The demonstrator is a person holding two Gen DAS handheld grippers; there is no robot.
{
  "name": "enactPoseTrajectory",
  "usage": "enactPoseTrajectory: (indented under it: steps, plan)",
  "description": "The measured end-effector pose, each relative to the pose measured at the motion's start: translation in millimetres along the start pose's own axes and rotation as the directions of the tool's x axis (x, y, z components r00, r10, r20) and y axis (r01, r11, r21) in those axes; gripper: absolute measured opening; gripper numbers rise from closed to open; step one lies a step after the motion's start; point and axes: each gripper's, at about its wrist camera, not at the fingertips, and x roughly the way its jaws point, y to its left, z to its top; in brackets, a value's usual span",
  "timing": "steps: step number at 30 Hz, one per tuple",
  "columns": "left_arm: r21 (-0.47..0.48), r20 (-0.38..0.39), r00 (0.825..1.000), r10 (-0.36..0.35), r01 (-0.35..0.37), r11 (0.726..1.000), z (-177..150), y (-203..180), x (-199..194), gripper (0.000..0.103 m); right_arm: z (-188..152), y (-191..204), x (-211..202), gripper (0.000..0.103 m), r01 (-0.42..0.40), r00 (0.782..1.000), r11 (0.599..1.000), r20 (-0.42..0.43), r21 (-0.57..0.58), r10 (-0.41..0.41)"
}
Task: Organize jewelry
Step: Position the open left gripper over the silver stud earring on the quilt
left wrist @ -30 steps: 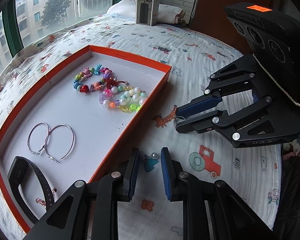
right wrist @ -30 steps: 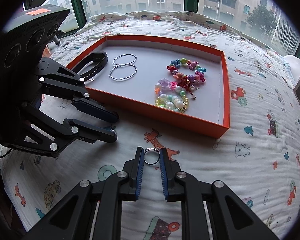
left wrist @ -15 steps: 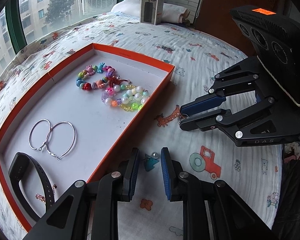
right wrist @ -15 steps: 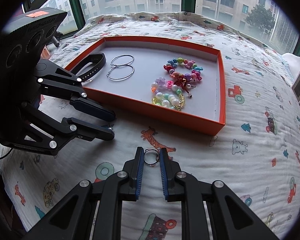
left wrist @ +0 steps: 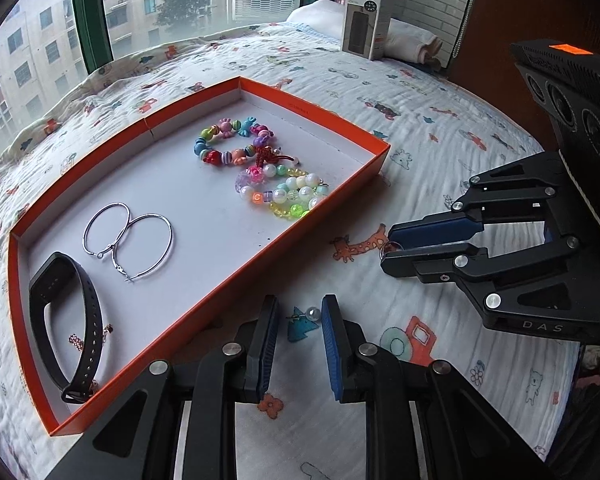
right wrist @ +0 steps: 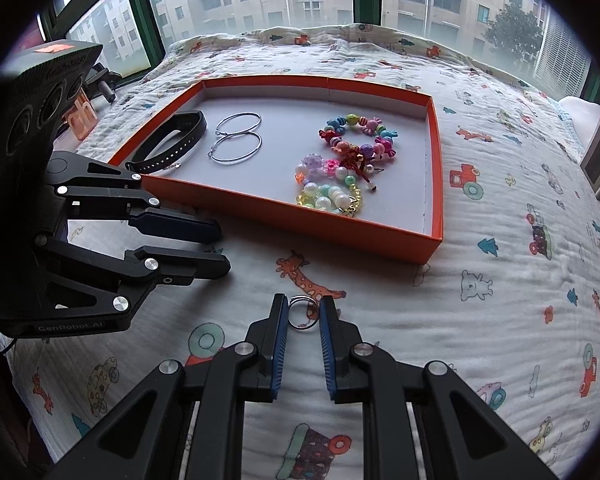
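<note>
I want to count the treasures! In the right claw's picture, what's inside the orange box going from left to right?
Black strap → silver hoop earrings → colourful bead bracelets, all inside the orange box.

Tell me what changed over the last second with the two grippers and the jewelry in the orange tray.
Little changed. The left gripper rolled slightly, so the orange tray sits differently in its view. It keeps the pearl stud earring between its fingers, and the right gripper keeps the silver ring, both low over the bedspread. Nothing was taken or released; the bracelets, hoop earrings and black band stayed put.
</note>
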Motion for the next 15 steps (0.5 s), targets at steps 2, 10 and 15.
enactPoseTrajectory:
  steps: [2, 10, 15]
  plan:
    - [-0.009, 0.002, 1.0, 0.022, -0.022, 1.0, -0.8, -2.6, -0.1, 0.024, -0.2, -0.3, -0.1, 0.019, 0.0, 1.0, 1.0, 0.0, 0.004, 0.0]
    - [-0.053, 0.001, 0.998, 0.064, -0.064, 0.997, 0.8, -5.7, 1.1, 0.024, -0.2, -2.9, -2.8, 0.019, 0.004, 1.0, 1.0, 0.008, 0.03, -0.004]
    - [-0.102, -0.003, 0.998, 0.07, -0.07, 0.992, 1.0, -3.0, -1.1, 0.019, -0.3, -4.6, -7.0, 0.019, 0.006, 1.0, 0.999, 0.015, 0.05, -0.007]
